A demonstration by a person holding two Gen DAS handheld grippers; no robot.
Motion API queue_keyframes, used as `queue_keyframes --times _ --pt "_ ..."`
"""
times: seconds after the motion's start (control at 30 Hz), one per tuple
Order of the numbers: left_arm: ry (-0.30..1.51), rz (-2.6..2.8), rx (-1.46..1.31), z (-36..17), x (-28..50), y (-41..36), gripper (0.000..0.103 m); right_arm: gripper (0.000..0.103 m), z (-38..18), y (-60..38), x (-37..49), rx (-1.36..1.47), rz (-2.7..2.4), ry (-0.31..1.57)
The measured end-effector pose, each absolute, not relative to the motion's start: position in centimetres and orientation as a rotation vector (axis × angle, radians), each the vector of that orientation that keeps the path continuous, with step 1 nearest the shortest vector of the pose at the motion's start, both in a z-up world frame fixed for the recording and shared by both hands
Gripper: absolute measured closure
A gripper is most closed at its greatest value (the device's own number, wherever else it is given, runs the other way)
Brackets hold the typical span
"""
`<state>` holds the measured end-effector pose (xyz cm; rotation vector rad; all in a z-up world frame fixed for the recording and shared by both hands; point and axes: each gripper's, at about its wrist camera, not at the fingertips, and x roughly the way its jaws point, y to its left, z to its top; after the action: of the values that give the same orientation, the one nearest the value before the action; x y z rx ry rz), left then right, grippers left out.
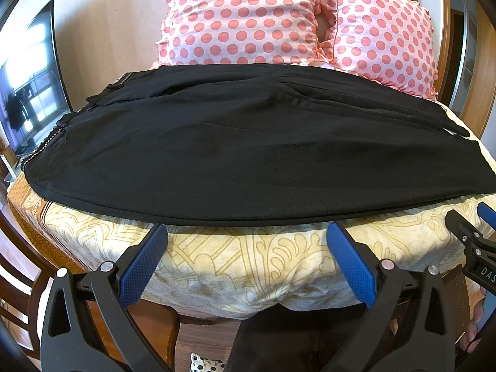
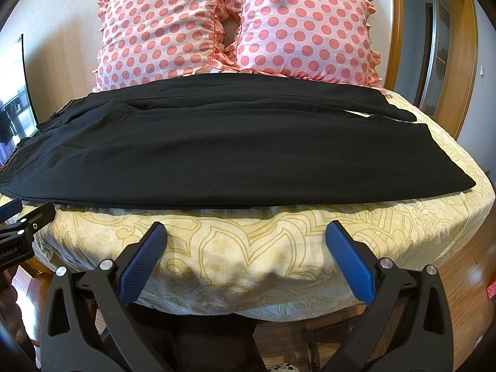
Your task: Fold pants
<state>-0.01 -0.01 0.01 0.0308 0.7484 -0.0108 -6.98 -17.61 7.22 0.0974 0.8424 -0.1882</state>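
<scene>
Black pants (image 1: 248, 142) lie flat across the bed, one leg folded over the other, waistband with a zigzag trim at the left and leg ends at the right. They also show in the right wrist view (image 2: 232, 148). My left gripper (image 1: 248, 235) is open and empty, held just short of the pants' near edge. My right gripper (image 2: 246, 232) is open and empty, a little back from the near edge above the bedsheet. Each gripper shows at the side of the other's view, the right gripper (image 1: 474, 235) and the left gripper (image 2: 24, 220).
The bed has a cream patterned sheet (image 1: 248, 263). Two pink polka-dot pillows (image 2: 235, 24) stand behind the pants. A TV screen (image 1: 28, 83) is at the left. A wooden chair (image 1: 28, 282) and wooden floor (image 2: 465, 282) are below the bed's near edge.
</scene>
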Motion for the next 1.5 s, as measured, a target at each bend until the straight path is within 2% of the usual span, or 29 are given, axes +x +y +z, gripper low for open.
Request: queue_keyframes --times 0.97,1.07,1.17,1.33,1.5 --pt "0.749 -0.014 0.034 0.0 0.0 0.0 0.001 0.002 7.4 -17.7 -7.2 0.097 -0.168 0.845" --pt "0.782 -0.04 0.043 0.4 0.3 0.2 0.001 0.002 8.6 -19.1 -6.8 0.116 -0.147 0.844" --pt "0.777 -0.063 0.049 1.7 0.6 0.4 0.001 0.002 11.6 -21.4 -6.5 0.123 -0.173 0.762" --pt "0.642 -0.049 0.09 6.1 1.7 0.9 0.001 0.002 15.2 -28.3 -0.1 0.174 -0.279 0.737" --pt "0.618 0.035 0.078 7.8 7.8 2.0 0.001 0.003 13.5 -37.9 11.1 0.375 -0.428 0.84"
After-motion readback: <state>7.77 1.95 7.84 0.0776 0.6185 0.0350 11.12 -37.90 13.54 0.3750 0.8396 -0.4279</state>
